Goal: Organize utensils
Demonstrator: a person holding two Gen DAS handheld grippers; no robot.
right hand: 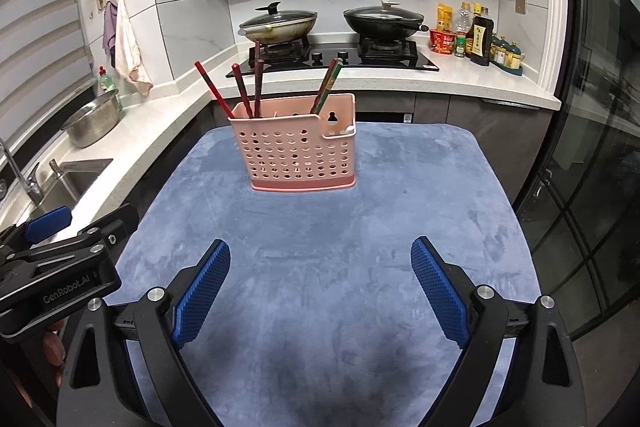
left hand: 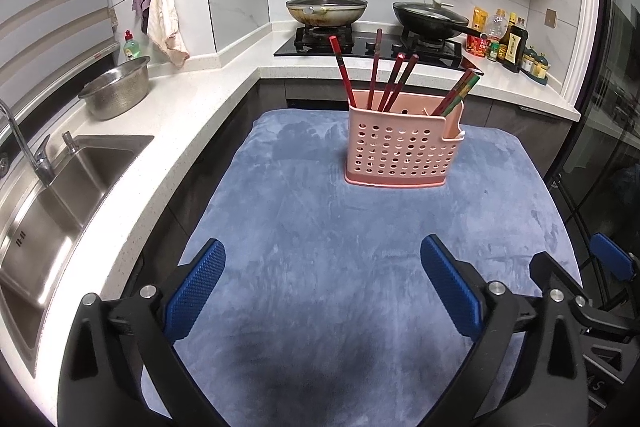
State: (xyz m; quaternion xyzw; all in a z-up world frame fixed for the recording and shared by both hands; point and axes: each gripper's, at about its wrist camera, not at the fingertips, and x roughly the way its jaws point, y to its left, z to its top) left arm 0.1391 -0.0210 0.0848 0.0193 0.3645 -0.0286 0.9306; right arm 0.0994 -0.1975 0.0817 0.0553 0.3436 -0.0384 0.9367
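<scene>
Chopsticks (left hand: 374,75) stand upright in a pink perforated caddy (left hand: 400,151) toward the far side of my blue-covered desk (left hand: 320,227): one group in its left part, a second bunch (right hand: 328,83) leaning in the right corner. No loose utensils show on the cloth, so I judge the sorting nearly or fully finished. If any regrouping remains, I should come at a stick from above, pinch it near the top, and lift it straight so the light caddy stays put. My left hand-held gripper (left hand: 322,285) and right hand-held gripper (right hand: 320,283) hang side by side near the desk's close edge, tilted downward, both spread wide and empty, well apart from the caddy.
</scene>
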